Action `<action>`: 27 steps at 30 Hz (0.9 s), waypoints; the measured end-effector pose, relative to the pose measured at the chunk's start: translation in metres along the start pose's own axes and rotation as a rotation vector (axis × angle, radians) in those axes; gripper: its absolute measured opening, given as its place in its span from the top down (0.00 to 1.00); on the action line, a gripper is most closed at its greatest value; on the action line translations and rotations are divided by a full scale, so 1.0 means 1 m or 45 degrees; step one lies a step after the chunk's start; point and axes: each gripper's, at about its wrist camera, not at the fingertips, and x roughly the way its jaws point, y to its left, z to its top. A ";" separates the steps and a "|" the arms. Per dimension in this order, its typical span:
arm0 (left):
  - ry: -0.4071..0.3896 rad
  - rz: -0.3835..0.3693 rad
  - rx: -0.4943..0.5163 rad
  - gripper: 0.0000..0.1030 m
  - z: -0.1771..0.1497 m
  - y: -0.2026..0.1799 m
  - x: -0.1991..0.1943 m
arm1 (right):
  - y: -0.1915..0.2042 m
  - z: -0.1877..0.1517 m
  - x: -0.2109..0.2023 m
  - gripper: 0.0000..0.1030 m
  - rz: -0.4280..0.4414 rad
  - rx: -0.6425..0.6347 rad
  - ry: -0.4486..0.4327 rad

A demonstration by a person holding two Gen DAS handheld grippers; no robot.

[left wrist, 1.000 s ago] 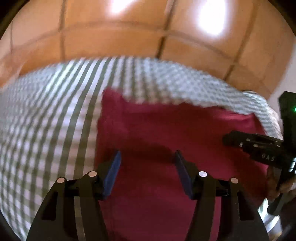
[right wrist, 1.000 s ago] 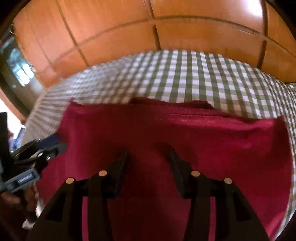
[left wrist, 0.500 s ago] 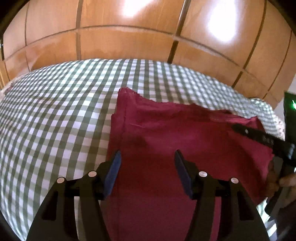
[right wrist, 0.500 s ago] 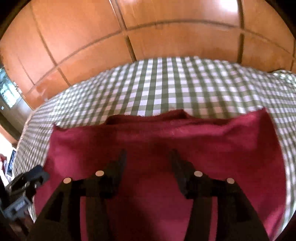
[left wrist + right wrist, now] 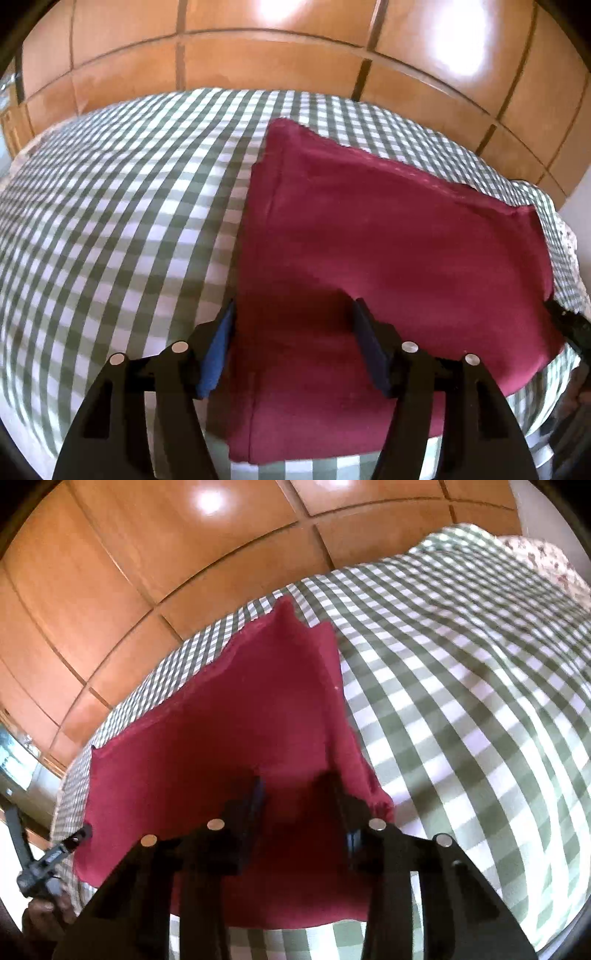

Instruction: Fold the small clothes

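Observation:
A dark red cloth (image 5: 388,251) lies flat on the green-and-white checked bed cover (image 5: 110,229). My left gripper (image 5: 293,314) is open, its jaws spread over the cloth's near left part. In the right wrist view the same red cloth (image 5: 236,731) shows, its near right edge rumpled and lifted by my right gripper (image 5: 297,786), which is open just above the cloth. The other gripper shows at the right edge of the left wrist view (image 5: 569,325) and at the lower left of the right wrist view (image 5: 55,853).
Wooden wardrobe panels (image 5: 295,55) rise behind the bed. A floral fabric (image 5: 539,557) lies at the far right corner of the bed. The checked cover (image 5: 461,701) spreads wide to the right of the cloth.
Both grippers have swung outward toward the cloth's sides and pulled back toward its near edge. The right gripper now sits at the cloth's right edge, which has rumpled up.

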 end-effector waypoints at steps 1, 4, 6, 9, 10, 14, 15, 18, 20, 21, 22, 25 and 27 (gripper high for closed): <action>0.002 0.003 -0.010 0.39 -0.001 0.001 -0.004 | 0.005 -0.001 0.001 0.64 -0.021 -0.016 -0.009; -0.030 0.031 -0.001 0.39 -0.006 0.005 -0.023 | 0.016 -0.004 0.002 0.55 -0.054 -0.055 -0.015; -0.046 0.048 0.004 0.34 -0.010 0.009 -0.034 | 0.025 -0.005 0.001 0.50 -0.091 -0.091 -0.009; -0.074 0.089 0.023 0.33 -0.016 0.014 -0.047 | 0.038 -0.007 -0.007 0.42 -0.156 -0.138 -0.012; -0.082 0.113 0.033 0.33 -0.018 0.015 -0.052 | 0.042 -0.007 -0.009 0.40 -0.161 -0.150 -0.024; -0.099 0.127 0.036 0.33 -0.024 0.021 -0.063 | 0.057 -0.012 -0.021 0.38 -0.132 -0.178 -0.044; -0.102 0.122 0.036 0.33 -0.026 0.022 -0.064 | 0.061 -0.014 -0.023 0.38 -0.122 -0.187 -0.043; -0.099 0.106 0.041 0.33 -0.029 0.022 -0.065 | 0.069 -0.020 -0.021 0.38 -0.126 -0.221 -0.021; -0.095 0.097 0.045 0.33 -0.030 0.021 -0.065 | 0.069 -0.024 -0.014 0.38 -0.133 -0.225 0.008; -0.095 0.091 0.048 0.33 -0.030 0.020 -0.065 | 0.068 -0.026 -0.010 0.38 -0.139 -0.217 0.025; -0.097 0.088 0.051 0.33 -0.031 0.018 -0.065 | 0.068 -0.027 -0.008 0.38 -0.142 -0.208 0.036; -0.099 0.081 0.062 0.33 -0.032 0.016 -0.064 | 0.067 -0.029 -0.002 0.36 -0.148 -0.201 0.056; -0.093 0.074 0.063 0.33 -0.032 0.015 -0.063 | 0.067 -0.031 0.000 0.33 -0.147 -0.198 0.063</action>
